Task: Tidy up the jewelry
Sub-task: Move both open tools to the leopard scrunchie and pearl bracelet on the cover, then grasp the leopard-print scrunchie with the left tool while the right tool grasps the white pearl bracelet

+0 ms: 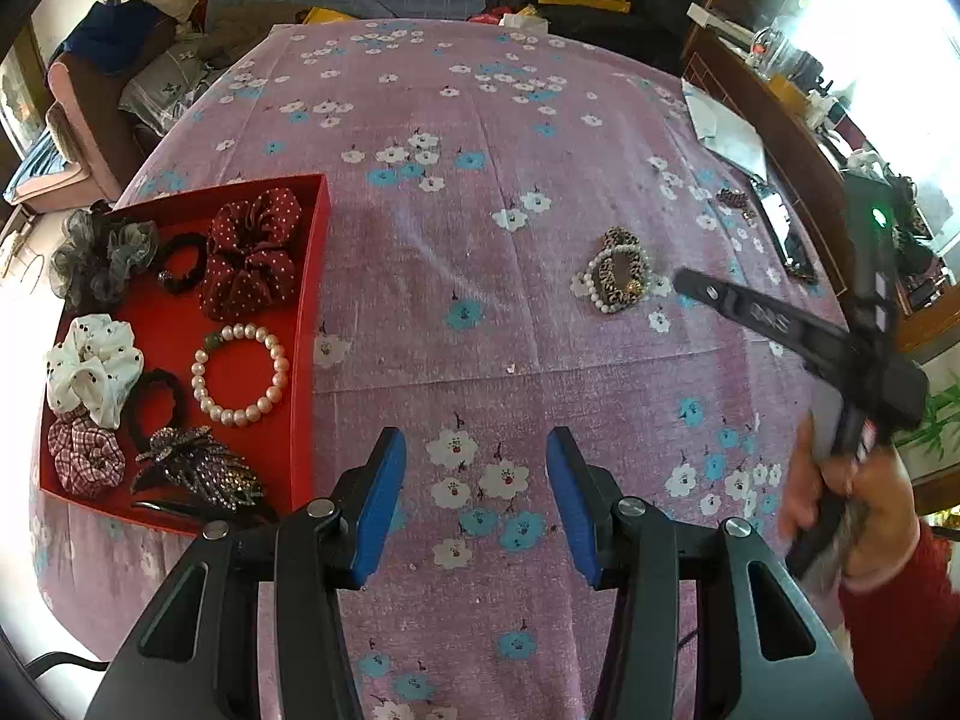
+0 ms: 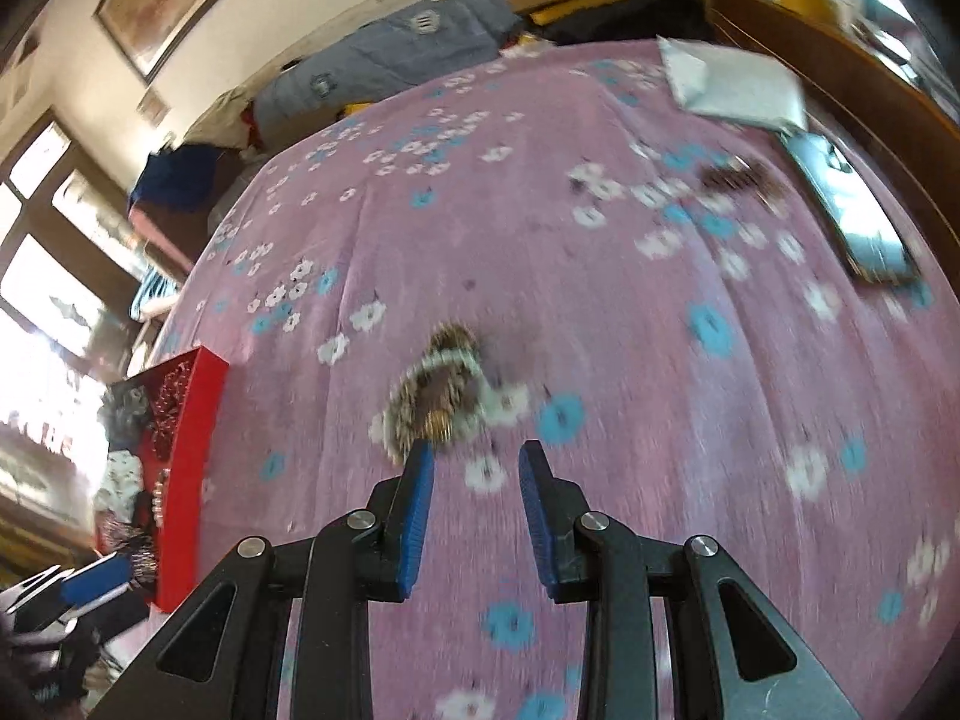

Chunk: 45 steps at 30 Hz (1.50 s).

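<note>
A red tray [image 1: 306,324] lies at the left of a pink flowered cloth [image 1: 480,300]. It holds several scrunchies, a pearl bracelet [image 1: 240,375] and a glittery hair clip [image 1: 198,468]. On the cloth to the right lies a leopard scrunchie with a pearl bracelet [image 1: 618,276], blurred in the right wrist view [image 2: 441,393]. My left gripper [image 1: 474,468] is open over bare cloth beside the tray. My right gripper [image 2: 474,468] is open with nothing between its blue pads, just short of that scrunchie pile. In the left wrist view a hand [image 1: 852,498] holds the right gripper at the right edge.
A small dark hair clip [image 1: 735,199] lies near the cloth's right edge, next to a phone [image 1: 780,222] and a white paper packet [image 1: 729,132]. A wooden bed frame [image 1: 798,138] runs along the right. Folded bedding and boxes are piled at the far end.
</note>
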Available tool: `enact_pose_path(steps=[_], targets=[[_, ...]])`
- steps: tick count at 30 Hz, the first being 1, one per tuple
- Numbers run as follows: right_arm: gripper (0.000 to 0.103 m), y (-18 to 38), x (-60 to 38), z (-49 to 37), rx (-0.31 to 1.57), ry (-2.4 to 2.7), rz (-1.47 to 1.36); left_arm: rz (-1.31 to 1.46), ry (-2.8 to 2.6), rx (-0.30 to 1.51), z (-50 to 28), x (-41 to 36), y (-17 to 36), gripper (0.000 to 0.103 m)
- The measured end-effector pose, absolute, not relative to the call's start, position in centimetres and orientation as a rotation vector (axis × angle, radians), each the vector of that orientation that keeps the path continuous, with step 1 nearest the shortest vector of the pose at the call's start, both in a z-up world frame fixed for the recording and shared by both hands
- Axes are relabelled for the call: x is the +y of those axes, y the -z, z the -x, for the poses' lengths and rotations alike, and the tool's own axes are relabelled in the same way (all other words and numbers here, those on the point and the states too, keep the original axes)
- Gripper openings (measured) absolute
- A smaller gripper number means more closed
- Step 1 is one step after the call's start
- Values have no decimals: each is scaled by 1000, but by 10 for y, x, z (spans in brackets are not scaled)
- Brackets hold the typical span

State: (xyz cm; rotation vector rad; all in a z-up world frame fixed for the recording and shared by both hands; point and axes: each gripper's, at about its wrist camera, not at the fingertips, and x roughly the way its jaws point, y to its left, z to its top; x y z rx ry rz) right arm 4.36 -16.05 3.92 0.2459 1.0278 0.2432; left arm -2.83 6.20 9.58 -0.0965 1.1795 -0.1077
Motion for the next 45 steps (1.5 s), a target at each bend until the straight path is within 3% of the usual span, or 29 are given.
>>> enact_pose_path(steps=[12, 15, 27, 45], targets=[[18, -10, -144, -82, 1041, -302, -101, 137, 12, 1216, 27, 75, -80, 47], [6, -9, -142, -83, 1055, -334, -104, 139, 9, 1220, 25, 72, -78, 47], [6, -17, -204, -20, 1121, -298, -293, 152, 90, 1202, -18, 43, -66, 47], [6, -7, -247, 34, 1136, -218, -384, 88, 383, 1245, -78, -73, -28, 47]])
